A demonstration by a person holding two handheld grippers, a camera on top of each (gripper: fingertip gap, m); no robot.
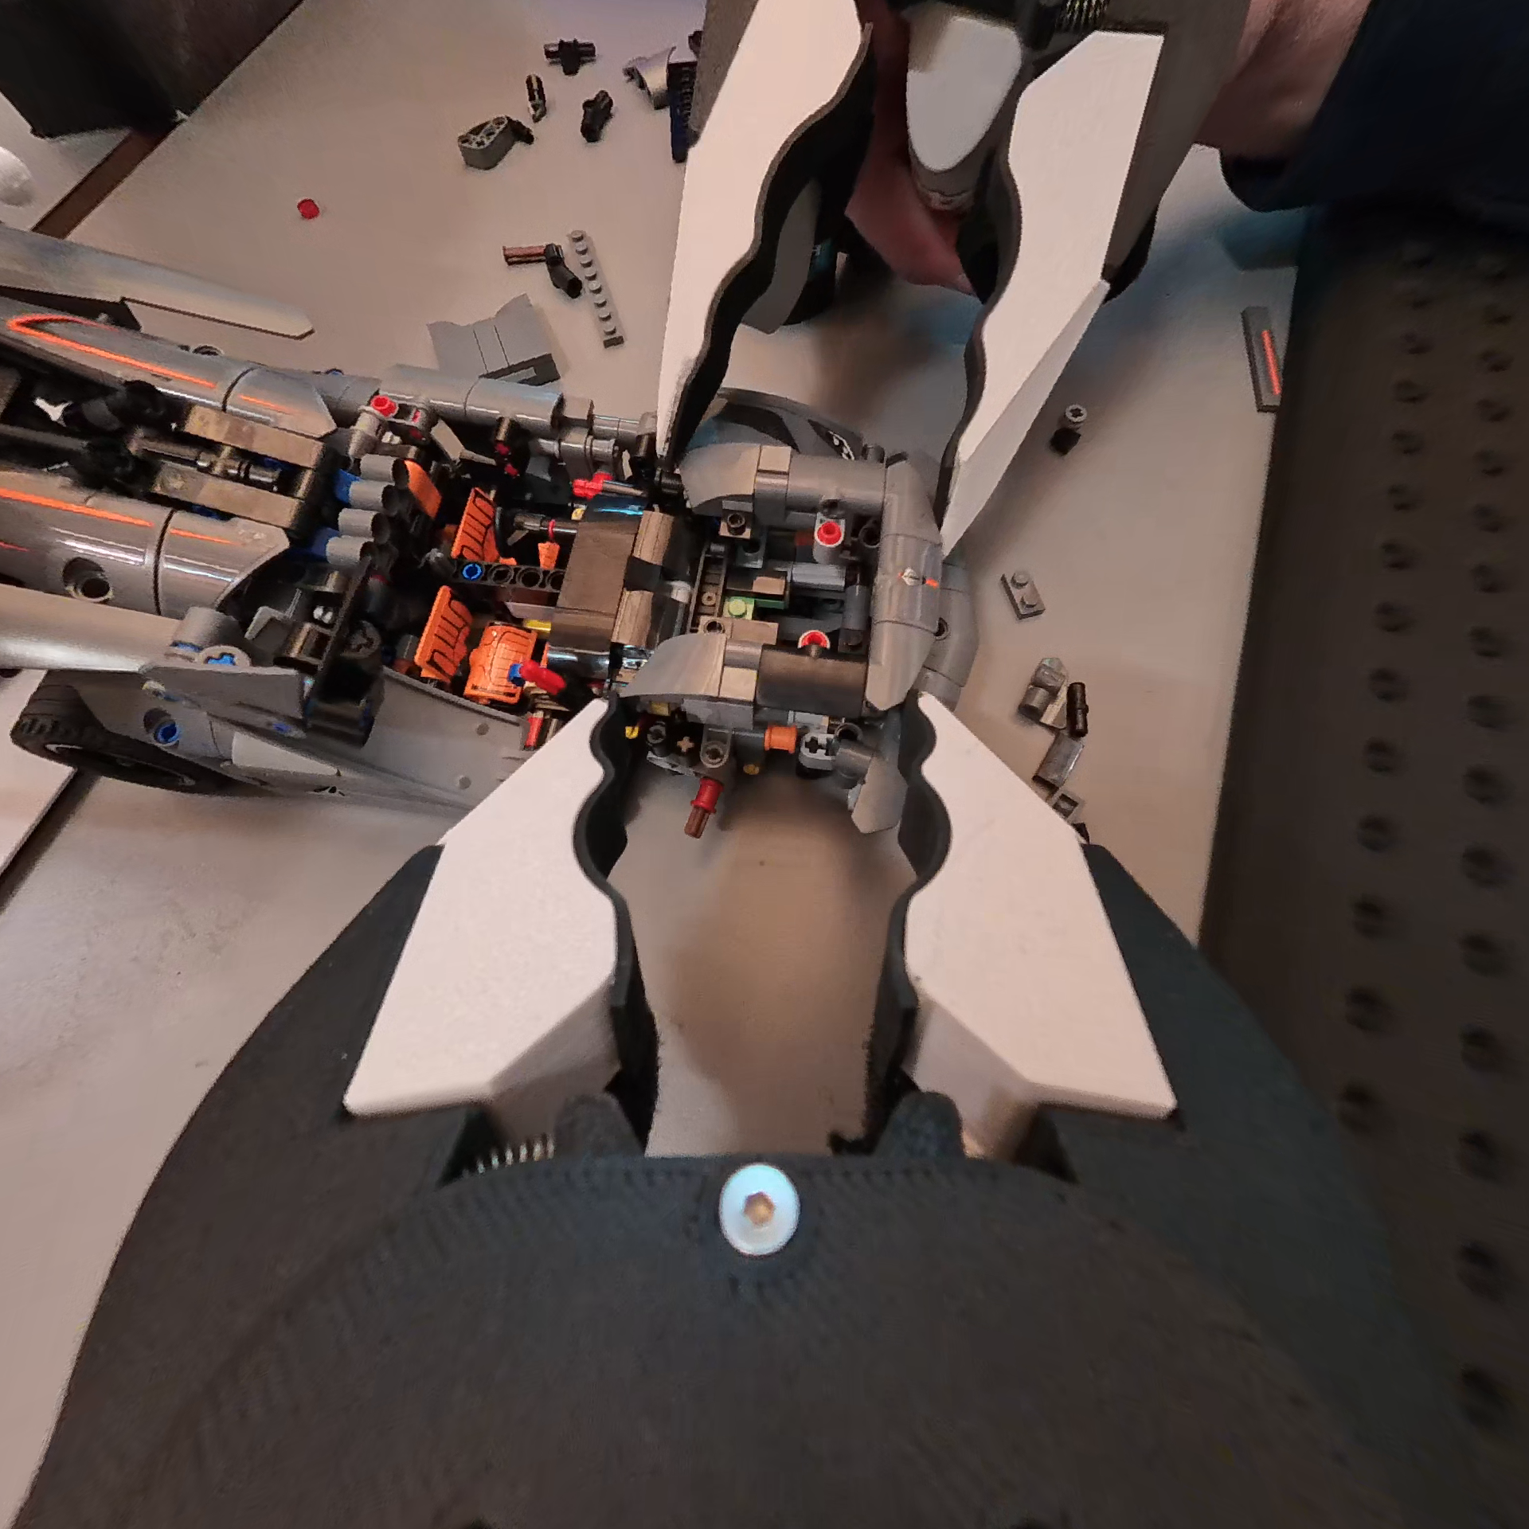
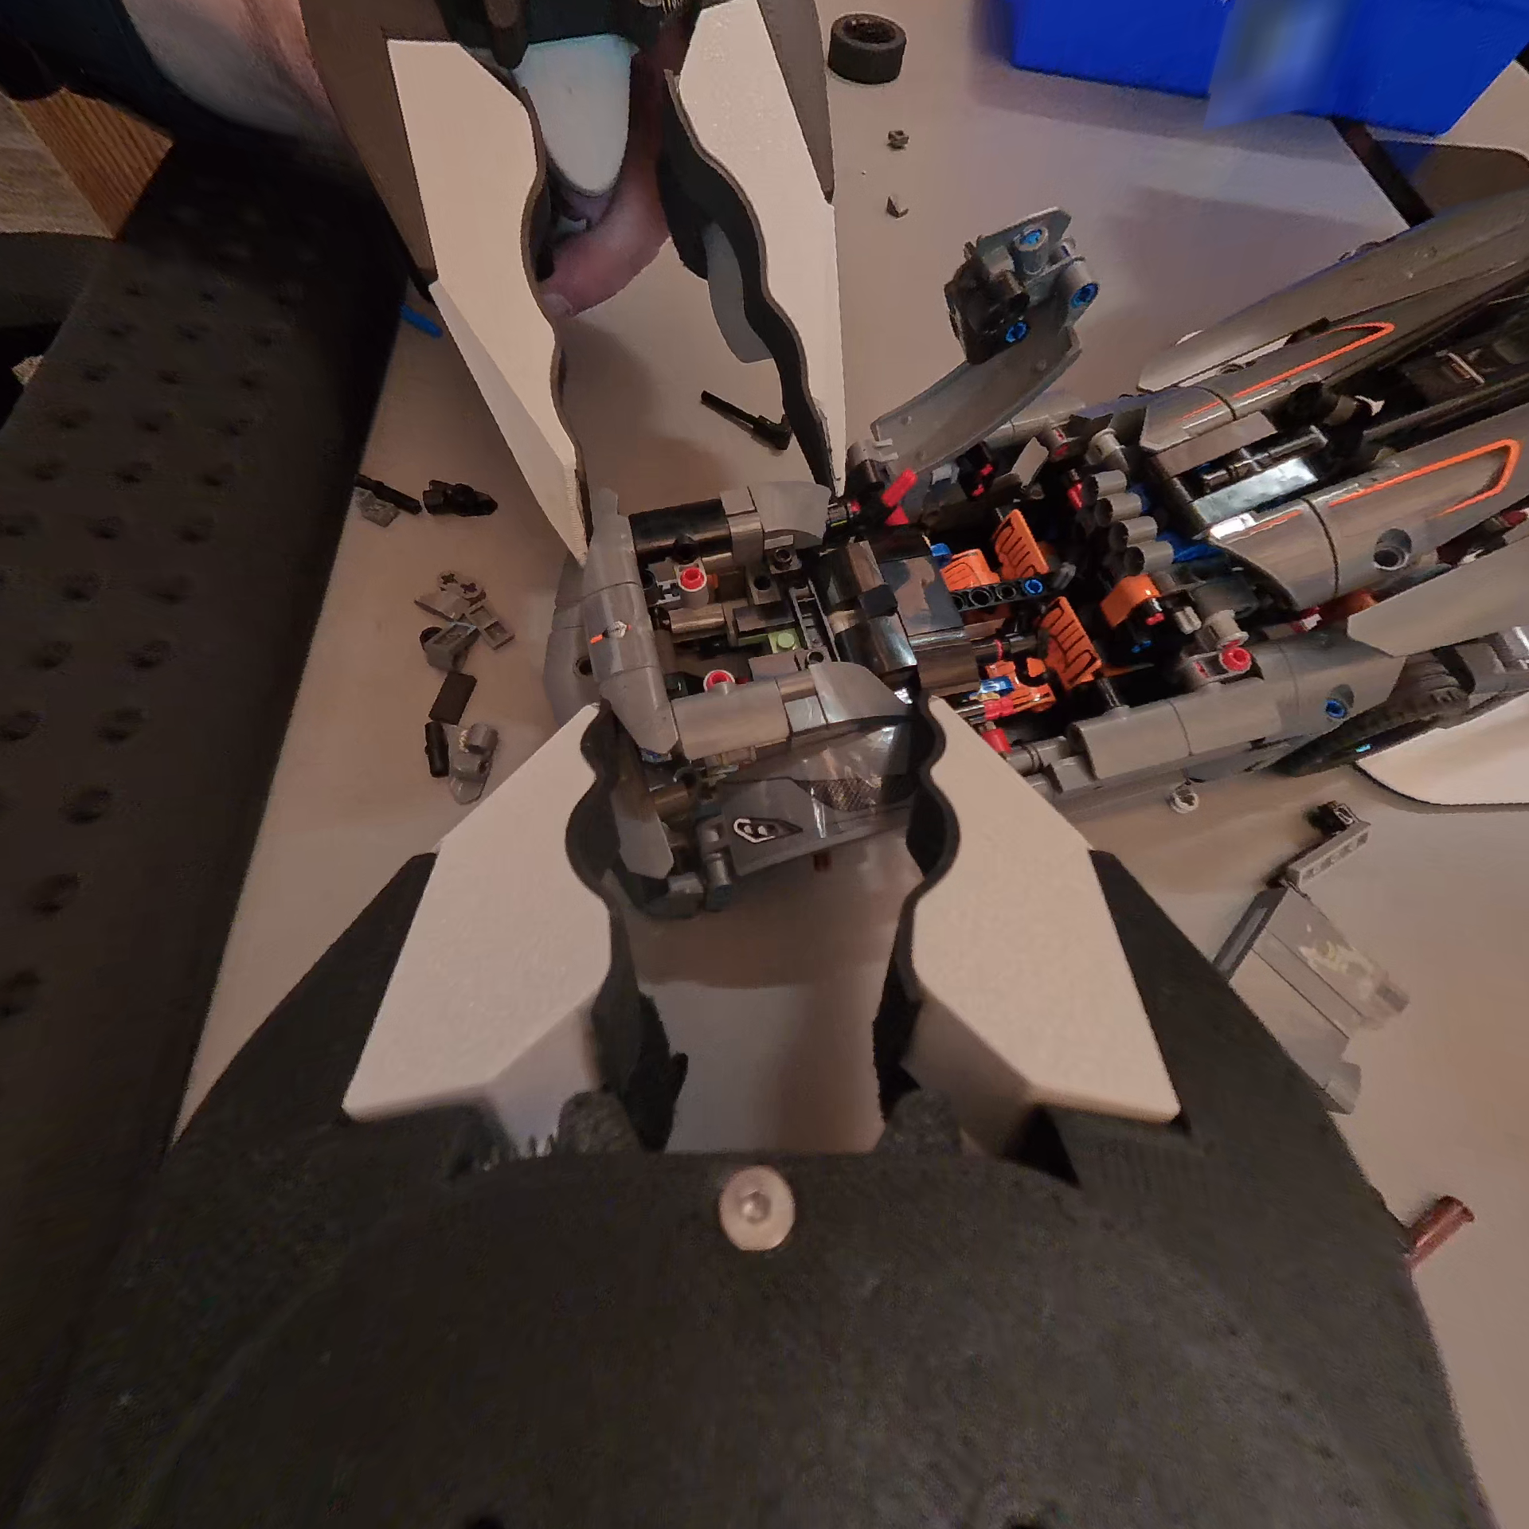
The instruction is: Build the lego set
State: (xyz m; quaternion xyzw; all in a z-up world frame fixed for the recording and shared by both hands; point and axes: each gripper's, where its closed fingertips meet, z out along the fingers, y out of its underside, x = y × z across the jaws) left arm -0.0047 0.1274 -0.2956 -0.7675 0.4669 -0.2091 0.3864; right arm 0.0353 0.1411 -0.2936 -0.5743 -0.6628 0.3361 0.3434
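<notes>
- Left wrist view: the left gripper [image 1: 757, 703] is spread wide, its two white fingers bracketing the near side of the front end of the lego car [image 1: 778, 571]. The fingertips [image 1: 579, 728] lie right at the model's edge; whether they actually press on it cannot be told, and nothing is lifted.
- The car lies on the pale surface [image 1: 165, 910], its long grey body with orange stripes running off to the left and its open middle showing orange and black parts.
- Opposite, the right gripper [image 1: 815, 438] reaches in from the top, also spread wide; one fingertip [image 1: 674, 430] sits against the far side of the car's front — the other comes down just beside the nose.
- Loose pieces [image 1: 579, 281] are scattered on the surface beyond the car and to its right, next to a dark dimpled mat [image 1: 1406, 745].
- Right wrist view: the right gripper [image 2: 757, 711] is parted wide around the car's front corner [image 2: 778, 794], fingers flanking the grey headlight section; firm contact cannot be told.
- The left gripper [image 2: 703, 505] comes in from the top, spread, its tips at the far edge of the front; part of a hand [image 2: 604, 248] shows behind it.
- A black tyre [image 2: 866, 47] and a blue bin [image 2: 1158, 50] sit at the far edge of the surface — small loose parts [image 2: 459, 629] lie left of the car.
</notes>
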